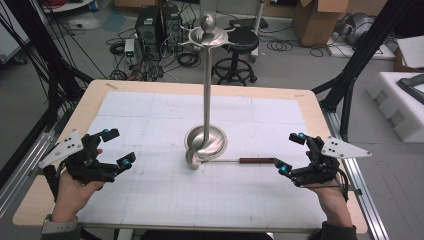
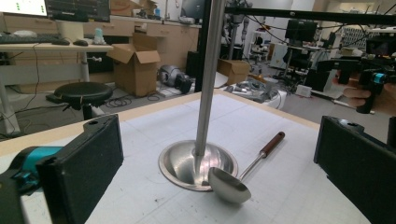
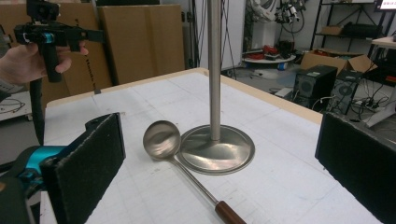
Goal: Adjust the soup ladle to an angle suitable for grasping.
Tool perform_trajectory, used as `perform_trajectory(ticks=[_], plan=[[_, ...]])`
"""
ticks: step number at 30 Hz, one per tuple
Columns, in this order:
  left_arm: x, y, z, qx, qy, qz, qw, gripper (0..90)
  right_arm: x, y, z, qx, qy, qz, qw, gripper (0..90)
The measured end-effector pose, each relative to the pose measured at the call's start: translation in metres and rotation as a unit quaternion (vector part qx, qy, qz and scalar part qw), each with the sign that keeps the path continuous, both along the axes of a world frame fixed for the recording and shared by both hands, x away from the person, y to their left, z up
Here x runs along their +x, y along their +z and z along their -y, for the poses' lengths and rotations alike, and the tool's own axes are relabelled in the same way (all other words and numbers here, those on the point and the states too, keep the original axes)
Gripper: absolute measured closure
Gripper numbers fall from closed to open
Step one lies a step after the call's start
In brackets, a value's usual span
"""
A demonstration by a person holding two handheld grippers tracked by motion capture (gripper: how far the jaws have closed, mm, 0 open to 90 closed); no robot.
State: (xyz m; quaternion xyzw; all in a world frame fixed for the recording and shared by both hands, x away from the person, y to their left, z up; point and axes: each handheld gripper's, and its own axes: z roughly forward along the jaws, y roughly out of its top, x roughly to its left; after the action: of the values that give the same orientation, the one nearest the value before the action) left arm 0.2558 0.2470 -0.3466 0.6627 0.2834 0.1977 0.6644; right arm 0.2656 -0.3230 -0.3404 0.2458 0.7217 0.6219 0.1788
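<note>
A tall metal stand (image 1: 206,100) rises from a round base (image 1: 215,137) at the middle of the white gridded mat (image 1: 150,115), with hooks at its top (image 1: 207,36). A steel ladle (image 1: 220,161) lies flat on the mat. Its bowl (image 2: 229,184) touches the base's near rim, and its brown wooden grip (image 1: 256,160) points right. My left gripper (image 1: 118,147) hovers open at the mat's left, well clear of the ladle. My right gripper (image 1: 291,152) is open just right of the grip's end, not touching it. Both black pads (image 3: 88,158) stand wide apart with nothing between them.
The wooden table's edge (image 1: 165,86) frames the mat. On the floor beyond the table are a black stool (image 1: 241,42), computer towers (image 1: 155,25) with cables and cardboard boxes (image 1: 315,20). White foam blocks (image 1: 400,102) and a black frame leg (image 1: 350,75) stand to the right.
</note>
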Motion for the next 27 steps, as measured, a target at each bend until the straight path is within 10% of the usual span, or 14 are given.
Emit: perform_trajectory(ticks=[15, 27], plan=[[0.002, -0.004, -0.002, -0.005, 0.009, 0.000, 0.9999, 1.9, 0.008, -0.011, -0.027, -0.013, 0.000, -0.033, 0.9994, 1.8], [0.002, -0.005, -0.002, -0.005, 0.010, -0.002, 0.9999, 1.9, 0.015, -0.022, -0.028, 0.000, 0.008, -0.084, 0.9964, 86.6]])
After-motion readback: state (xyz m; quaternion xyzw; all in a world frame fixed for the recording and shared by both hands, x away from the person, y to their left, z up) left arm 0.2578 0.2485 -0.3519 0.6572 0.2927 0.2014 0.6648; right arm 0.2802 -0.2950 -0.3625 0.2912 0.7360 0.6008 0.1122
